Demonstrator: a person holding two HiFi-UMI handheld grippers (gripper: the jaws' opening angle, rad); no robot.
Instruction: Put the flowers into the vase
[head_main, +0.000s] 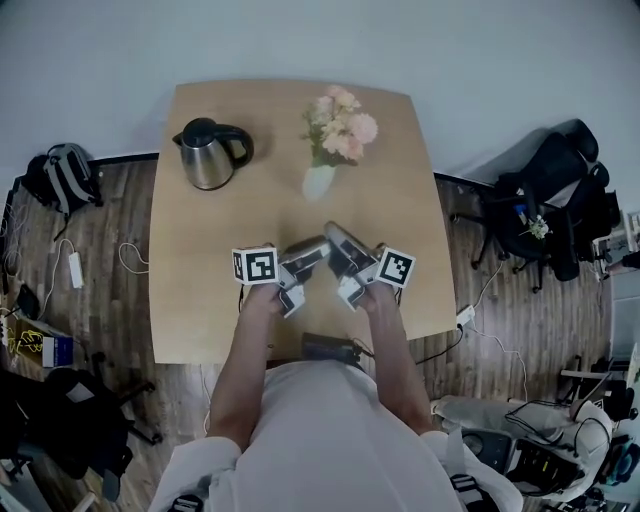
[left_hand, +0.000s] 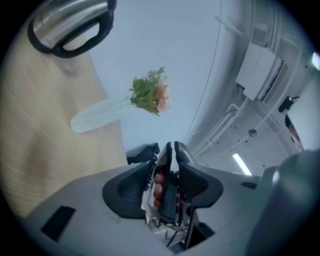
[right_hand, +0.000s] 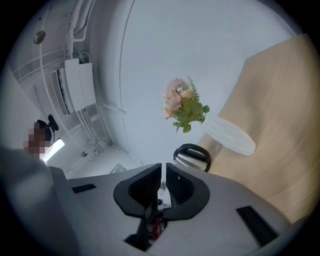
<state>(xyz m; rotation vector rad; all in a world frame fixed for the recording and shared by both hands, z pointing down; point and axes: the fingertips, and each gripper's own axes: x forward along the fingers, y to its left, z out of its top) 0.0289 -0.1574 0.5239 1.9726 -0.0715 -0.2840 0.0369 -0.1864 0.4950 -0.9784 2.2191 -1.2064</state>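
A person (head_main: 330, 430) in a white top holds two grippers side by side above the near half of a light wooden table (head_main: 190, 300), their tips angled in toward each other and all but crossing. The left gripper (head_main: 310, 250) has its jaws spread; in the left gripper view the tip of the other gripper shows in the gap between the black pads, and whether the pads touch it cannot be told. The right gripper (head_main: 340, 243) has its jaws pressed together, with only a thin slit between the pads and nothing pinched in them. The pink flowers (head_main: 340, 125), with green leaves below the blooms, already stand upright in the white ribbed vase (head_main: 318, 182) at the far middle of the table, well apart from both grippers. A stainless-steel electric kettle (head_main: 210, 152) with a black handle and lid sits to the left of the vase, near the far left corner. On the wood-plank floor (head_main: 110, 300) to the left lies a grey backpack (head_main: 65, 175) among cables, and to the right of the table stands a dark office chair (head_main: 560, 200).
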